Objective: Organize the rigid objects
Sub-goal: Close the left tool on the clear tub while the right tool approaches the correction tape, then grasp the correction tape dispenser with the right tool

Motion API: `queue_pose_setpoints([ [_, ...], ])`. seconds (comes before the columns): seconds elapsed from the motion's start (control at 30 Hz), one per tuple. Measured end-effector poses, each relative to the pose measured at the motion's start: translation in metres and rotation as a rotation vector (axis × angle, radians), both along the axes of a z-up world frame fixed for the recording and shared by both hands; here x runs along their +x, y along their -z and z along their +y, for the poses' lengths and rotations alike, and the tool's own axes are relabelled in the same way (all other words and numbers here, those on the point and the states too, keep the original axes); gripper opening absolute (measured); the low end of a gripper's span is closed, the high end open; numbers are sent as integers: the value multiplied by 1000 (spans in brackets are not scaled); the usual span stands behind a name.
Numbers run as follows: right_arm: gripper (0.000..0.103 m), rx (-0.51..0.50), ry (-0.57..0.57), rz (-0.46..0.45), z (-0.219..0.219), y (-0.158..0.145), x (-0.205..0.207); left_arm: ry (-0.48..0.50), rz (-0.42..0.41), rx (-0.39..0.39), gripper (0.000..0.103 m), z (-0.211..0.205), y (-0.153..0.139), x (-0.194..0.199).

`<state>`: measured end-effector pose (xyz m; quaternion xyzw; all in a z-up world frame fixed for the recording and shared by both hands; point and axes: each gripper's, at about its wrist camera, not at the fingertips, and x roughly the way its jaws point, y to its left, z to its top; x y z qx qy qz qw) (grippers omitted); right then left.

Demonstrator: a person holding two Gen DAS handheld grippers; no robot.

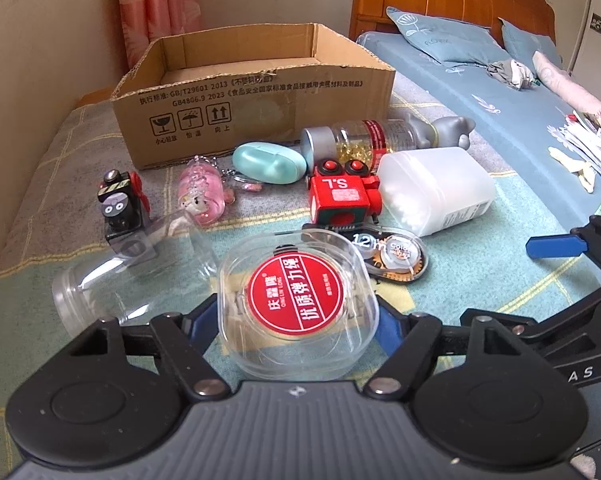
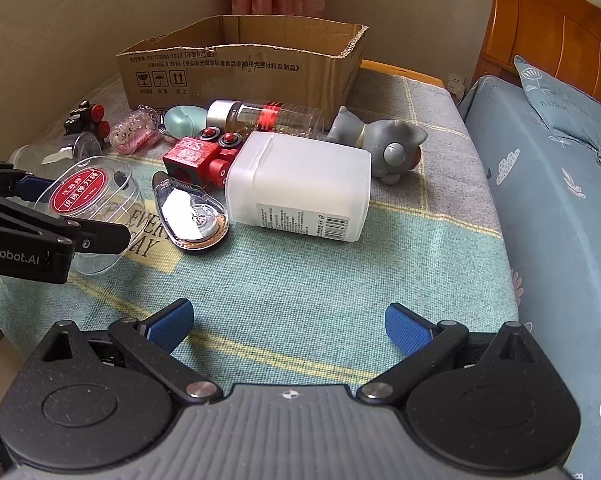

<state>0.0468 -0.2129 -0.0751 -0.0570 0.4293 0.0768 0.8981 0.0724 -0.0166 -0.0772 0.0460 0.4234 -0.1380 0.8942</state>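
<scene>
The left gripper clamps a clear rounded plastic case with a round red label, its blue finger pads pressed against the case's two sides. From the right wrist view the same case sits at nine o'clock, held above the teal and grey checked cloth. The right gripper hovers over bare cloth with its fingers spread wide and nothing between them.

At twelve o'clock stands an open brown cardboard box with printed handling symbols. Just before it lie a mint-green oval case, a clear bottle with a silver cap and red band on its side, and a grey cat figurine. A red toy block with two red buttons touches a translucent white rectangular container, which lies on its side. A black and clear correction tape dispenser rests just beside the held case at one o'clock. At ten o'clock are a pink clear keychain charm, a small black toy figure and an empty clear jar lying on its side.
</scene>
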Motion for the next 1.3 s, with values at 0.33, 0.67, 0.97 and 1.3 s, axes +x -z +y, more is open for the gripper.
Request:
queue_pose_setpoints([
  [0.33,103,52,-151,29,36,2,6,-47,4,31,76,41,0,-19],
  [0.67,103,-9,-325,-25,78,-13,17,-91,-7,34,76,70,-2,-27],
  [0.97,103,-77,-412,-25,100,-5,46,-120,-8,6,76,82,-1,-24],
  [1.3,103,-26,-451,52,101,2,59,-118,-4,-14,76,86,-2,-25],
])
